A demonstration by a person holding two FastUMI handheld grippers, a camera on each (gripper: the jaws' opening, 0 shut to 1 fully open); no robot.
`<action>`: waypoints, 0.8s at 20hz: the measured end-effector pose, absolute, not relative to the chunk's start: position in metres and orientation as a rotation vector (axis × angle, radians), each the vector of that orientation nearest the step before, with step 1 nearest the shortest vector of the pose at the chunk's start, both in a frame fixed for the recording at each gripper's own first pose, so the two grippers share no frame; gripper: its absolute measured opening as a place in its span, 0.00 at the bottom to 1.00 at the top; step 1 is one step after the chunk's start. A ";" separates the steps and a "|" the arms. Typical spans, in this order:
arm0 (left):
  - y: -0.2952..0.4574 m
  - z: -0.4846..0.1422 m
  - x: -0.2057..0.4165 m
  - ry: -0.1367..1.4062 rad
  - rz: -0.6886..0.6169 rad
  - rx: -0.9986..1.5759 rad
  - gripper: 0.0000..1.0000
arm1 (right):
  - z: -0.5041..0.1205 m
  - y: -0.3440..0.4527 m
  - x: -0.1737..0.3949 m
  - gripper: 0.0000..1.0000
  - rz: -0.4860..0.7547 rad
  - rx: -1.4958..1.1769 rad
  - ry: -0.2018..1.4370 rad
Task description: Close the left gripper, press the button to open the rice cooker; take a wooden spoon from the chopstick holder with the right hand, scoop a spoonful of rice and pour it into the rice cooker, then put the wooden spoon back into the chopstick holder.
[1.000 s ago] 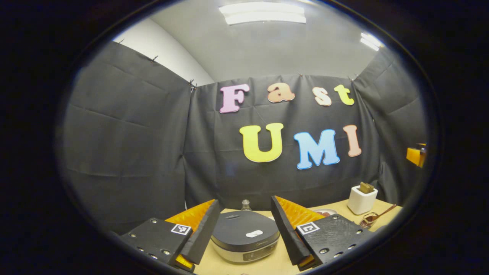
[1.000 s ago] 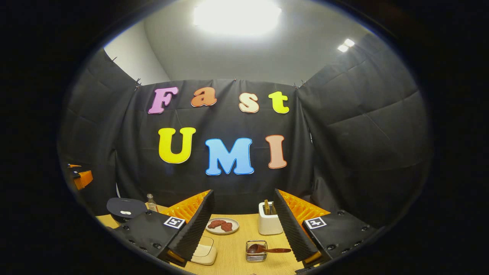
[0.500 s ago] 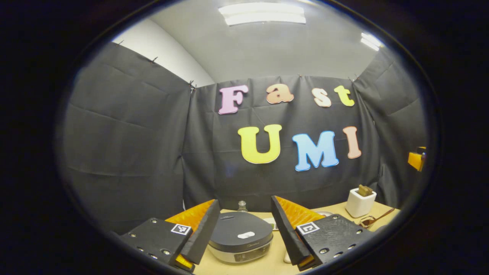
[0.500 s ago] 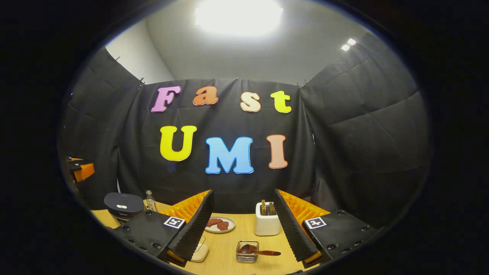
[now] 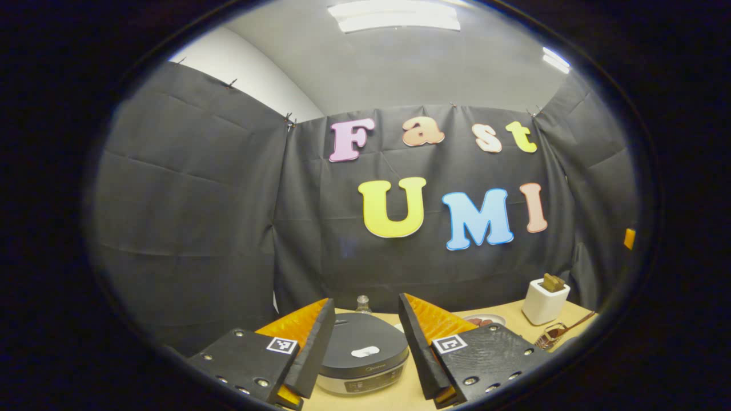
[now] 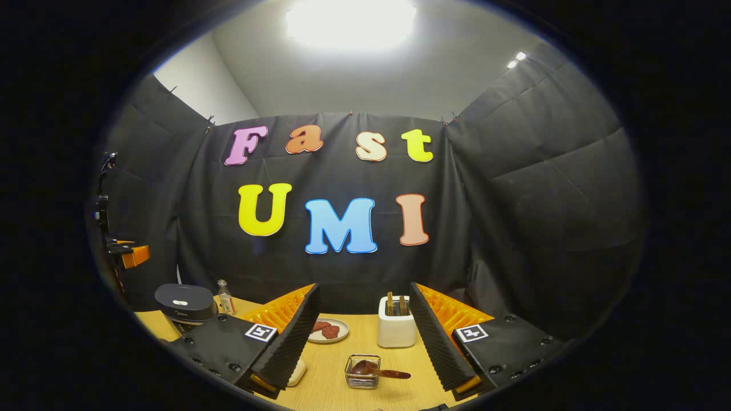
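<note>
— Two grippers, both with fingers spread and holding nothing: we see the left gripper (image 5: 362, 334) framing the rice cooker (image 5: 362, 357), whose lid is down, and the right gripper (image 6: 365, 325) hanging over the table (image 6: 337, 394).

— What surrounds them, by the clock?

— In the right gripper view, a wire basket (image 6: 362, 371) at 6 o'clock carries the wooden spoon (image 6: 377, 371), handle toward 3. We find the white chopstick holder (image 6: 396, 330) just behind it, a plate (image 6: 327, 330) of reddish pieces toward 7, and a small bottle (image 6: 226, 298) beside the cooker at 8.

— Anything blocking?

— Nothing lies between the left fingers and the cooker's lid. The right gripper's near finger covers part of a pale dish (image 6: 296, 372) at 7, so we cannot tell what it is. The cooker's front panel is too small to read.
</note>
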State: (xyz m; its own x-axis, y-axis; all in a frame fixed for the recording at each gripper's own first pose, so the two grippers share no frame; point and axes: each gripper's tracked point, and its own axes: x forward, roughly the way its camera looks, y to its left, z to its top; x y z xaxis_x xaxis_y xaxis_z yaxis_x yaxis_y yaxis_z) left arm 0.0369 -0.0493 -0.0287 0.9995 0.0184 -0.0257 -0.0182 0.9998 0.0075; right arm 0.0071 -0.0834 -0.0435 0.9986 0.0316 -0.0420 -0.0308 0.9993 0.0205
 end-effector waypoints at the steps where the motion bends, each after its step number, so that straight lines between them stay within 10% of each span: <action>1: -0.049 -0.033 0.045 0.025 0.010 0.013 0.71 | -0.046 -0.084 0.009 0.98 0.018 0.021 0.046; 10: -0.044 -0.120 0.110 0.136 -0.083 0.009 0.51 | -0.055 -0.063 0.031 0.98 -0.065 0.038 0.085; 16: -0.039 -0.189 0.138 0.254 -0.115 0.007 0.01 | -0.070 -0.051 0.039 0.98 -0.104 0.022 0.135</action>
